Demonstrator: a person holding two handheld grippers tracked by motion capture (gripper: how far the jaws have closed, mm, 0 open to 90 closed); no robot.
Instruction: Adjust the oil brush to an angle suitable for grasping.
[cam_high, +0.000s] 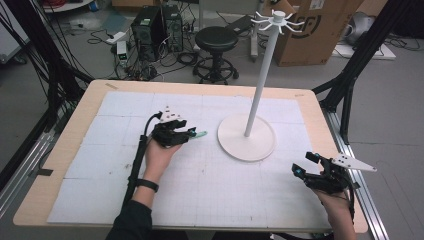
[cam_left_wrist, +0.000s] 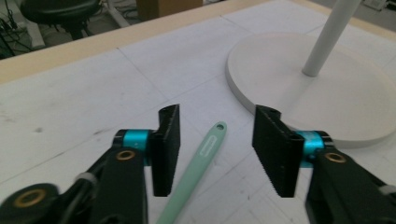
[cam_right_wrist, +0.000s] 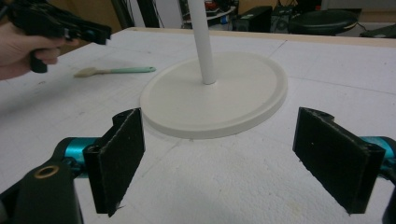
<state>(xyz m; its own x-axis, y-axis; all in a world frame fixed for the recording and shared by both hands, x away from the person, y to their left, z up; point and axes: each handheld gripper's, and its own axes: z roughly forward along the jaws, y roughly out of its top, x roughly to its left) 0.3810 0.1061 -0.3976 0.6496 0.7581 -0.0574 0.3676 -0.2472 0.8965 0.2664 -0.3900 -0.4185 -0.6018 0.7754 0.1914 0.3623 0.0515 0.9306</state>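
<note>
- Spatula (cam_high: 199, 134), mint-green handle: high view, lies flat on white mat (cam_high: 210, 185), just left of white stand base (cam_high: 246, 136), poking out past left gripper (cam_high: 187, 134). Right gripper (cam_high: 305, 164) sits at near-right corner of mat, well apart from spatula.
- Left gripper view: spatula (cam_left_wrist: 196, 173) lies on mat between the two jaws, hole end toward stand base (cam_left_wrist: 327, 88). Jaws approx half open, pads clear of handle, nothing gripped.
- Right gripper view: jaws spread wide, nothing btwn them. Spatula (cam_right_wrist: 116, 71) far left on mat, cream head twd left hand (cam_right_wrist: 21, 51); left gripper (cam_right_wrist: 100, 31) hangs above it, apart. Stand pole (cam_right_wrist: 201, 42) rises from base centre.
</note>
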